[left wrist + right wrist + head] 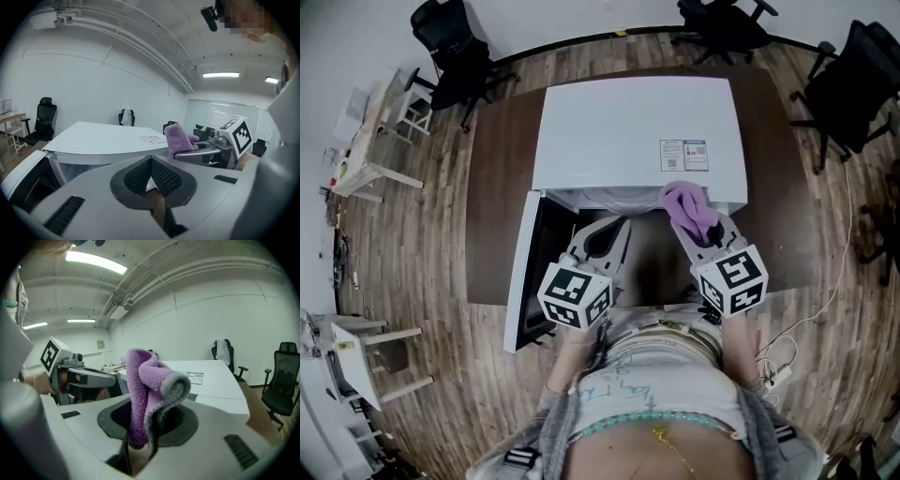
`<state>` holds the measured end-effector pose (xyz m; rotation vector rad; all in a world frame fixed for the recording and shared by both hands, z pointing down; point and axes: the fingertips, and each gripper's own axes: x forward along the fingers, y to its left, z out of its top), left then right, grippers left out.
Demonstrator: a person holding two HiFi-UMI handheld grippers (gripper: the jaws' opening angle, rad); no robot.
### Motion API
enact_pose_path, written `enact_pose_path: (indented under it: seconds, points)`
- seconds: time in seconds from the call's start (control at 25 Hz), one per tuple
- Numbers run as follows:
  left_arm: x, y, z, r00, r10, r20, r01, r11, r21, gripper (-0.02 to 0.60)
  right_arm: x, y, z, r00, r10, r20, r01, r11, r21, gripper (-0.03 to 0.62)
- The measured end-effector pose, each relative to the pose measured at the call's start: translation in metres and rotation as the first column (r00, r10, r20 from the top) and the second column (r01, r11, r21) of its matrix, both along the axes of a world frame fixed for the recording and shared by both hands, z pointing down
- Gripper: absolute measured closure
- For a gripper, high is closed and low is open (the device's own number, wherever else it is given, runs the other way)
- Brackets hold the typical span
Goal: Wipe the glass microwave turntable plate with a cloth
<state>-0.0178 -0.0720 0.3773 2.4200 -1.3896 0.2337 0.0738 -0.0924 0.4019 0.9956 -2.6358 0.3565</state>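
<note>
The purple cloth [143, 394] is clamped in the right gripper [705, 232], the left gripper [605, 234] is closed on nothing, and the plate, unseen, is judged to lie inside the open microwave [628, 122] straight ahead of both.

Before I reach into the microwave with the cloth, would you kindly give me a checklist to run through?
1. Purple cloth held firmly: ok, the right gripper is shut on it.
2. Left gripper free: ok, jaws together, nothing between them.
3. Microwave door open: ok, swung out to the left.
4. Glass turntable plate seated inside: cannot tell, no view shows the cavity floor.
5. Grippers apart from each other: ok, a gap shows in the head view.
</note>
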Motion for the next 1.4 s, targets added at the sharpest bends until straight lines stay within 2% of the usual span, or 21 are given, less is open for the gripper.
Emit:
enact_pose_path:
  seconds: [0.28,0.52,1.08,1.4]
  points:
    - [-0.042,-0.015,0.016,0.999,0.053,-0.008,-0.054,0.998,-0.027,0.571,-0.035,-0.006,0.007,0.998,0.060,-0.034,-0.060,0.998,-0.012,0.482]
    - [-0.058,-0.027,0.028,0.997,0.081,0.007,-0.081,0.996,-0.039,0.571,-0.042,-0.009,0.012,0.992,0.100,-0.075,-0.102,0.995,-0.019,0.482]
    - [-0.056,-0.044,0.053,0.996,0.072,0.049,-0.069,0.996,-0.047,0.571,-0.036,-0.014,0.018,0.987,0.119,-0.106,-0.123,0.992,-0.033,0.482]
    - [-0.059,-0.048,0.078,0.994,0.067,0.085,-0.059,0.994,-0.088,0.571,-0.036,-0.012,0.021,0.986,0.124,-0.113,-0.130,0.990,-0.048,0.482]
